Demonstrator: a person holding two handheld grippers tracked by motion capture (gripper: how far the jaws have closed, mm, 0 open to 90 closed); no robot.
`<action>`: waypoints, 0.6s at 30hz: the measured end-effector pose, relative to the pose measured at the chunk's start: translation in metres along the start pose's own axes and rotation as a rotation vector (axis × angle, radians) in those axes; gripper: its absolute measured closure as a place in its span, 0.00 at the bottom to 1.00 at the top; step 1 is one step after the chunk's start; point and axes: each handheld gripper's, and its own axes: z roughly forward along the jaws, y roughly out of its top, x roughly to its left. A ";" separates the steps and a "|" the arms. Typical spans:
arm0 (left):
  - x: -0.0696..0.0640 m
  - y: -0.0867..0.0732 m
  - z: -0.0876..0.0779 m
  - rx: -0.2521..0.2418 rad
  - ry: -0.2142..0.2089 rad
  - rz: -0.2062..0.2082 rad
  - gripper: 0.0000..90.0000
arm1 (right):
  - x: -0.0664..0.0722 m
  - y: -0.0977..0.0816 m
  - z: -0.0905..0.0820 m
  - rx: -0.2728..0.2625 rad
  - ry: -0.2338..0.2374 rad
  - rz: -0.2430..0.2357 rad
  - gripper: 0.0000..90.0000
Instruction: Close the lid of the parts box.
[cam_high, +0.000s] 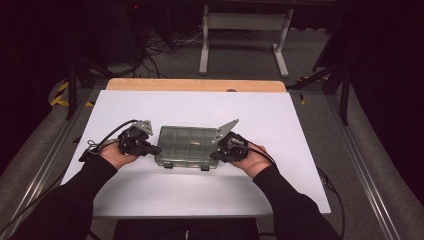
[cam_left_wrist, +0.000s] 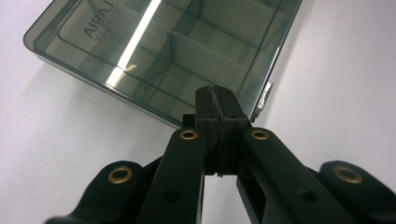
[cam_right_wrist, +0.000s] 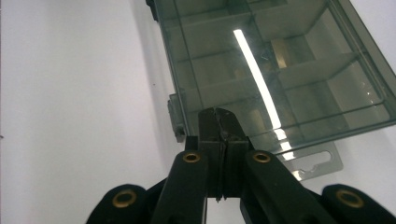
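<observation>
The desk (cam_high: 280, 150) carries a white sheet across most of its top, with a strip of bare wood showing at the far edge. Near the person's side of it, roughly centred between the two hands, lies a translucent grey-green organiser box (cam_high: 186, 145), flat, lid down and divided inside into compartments that look empty. Two small latches (cam_high: 205, 167) sit on its near long edge, and a clear hang tab (cam_right_wrist: 314, 164) sticks out from one end.

The left gripper (cam_high: 152, 149) rests at the box's left end, its jaws closed together with nothing between them, the tips at or just over the box's corner (cam_left_wrist: 217, 100). The right gripper (cam_high: 216, 155) mirrors it at the right end, jaws likewise pressed shut on nothing, tips over the lid near a latch (cam_right_wrist: 219, 121).

The box is probably light, rigid thin plastic, and its glossy lid is likely slippery, so pressing down on top would give little purchase and it may skate across the sheet. The better hold seems to be across a side wall or at the latches, with one gripper steadying the box while the other works a latch. The hang tab looks too thin to take much pull.
</observation>
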 end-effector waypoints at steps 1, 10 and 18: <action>0.000 0.000 0.000 0.000 0.000 0.000 1.00 | 0.000 0.000 0.000 0.000 0.000 0.000 1.00; 0.000 0.000 0.000 -0.001 -0.002 -0.002 1.00 | 0.000 0.000 0.000 -0.001 0.001 0.004 1.00; -0.001 -0.001 0.000 -0.006 0.000 -0.006 1.00 | 0.000 0.000 0.000 -0.003 -0.003 -0.001 1.00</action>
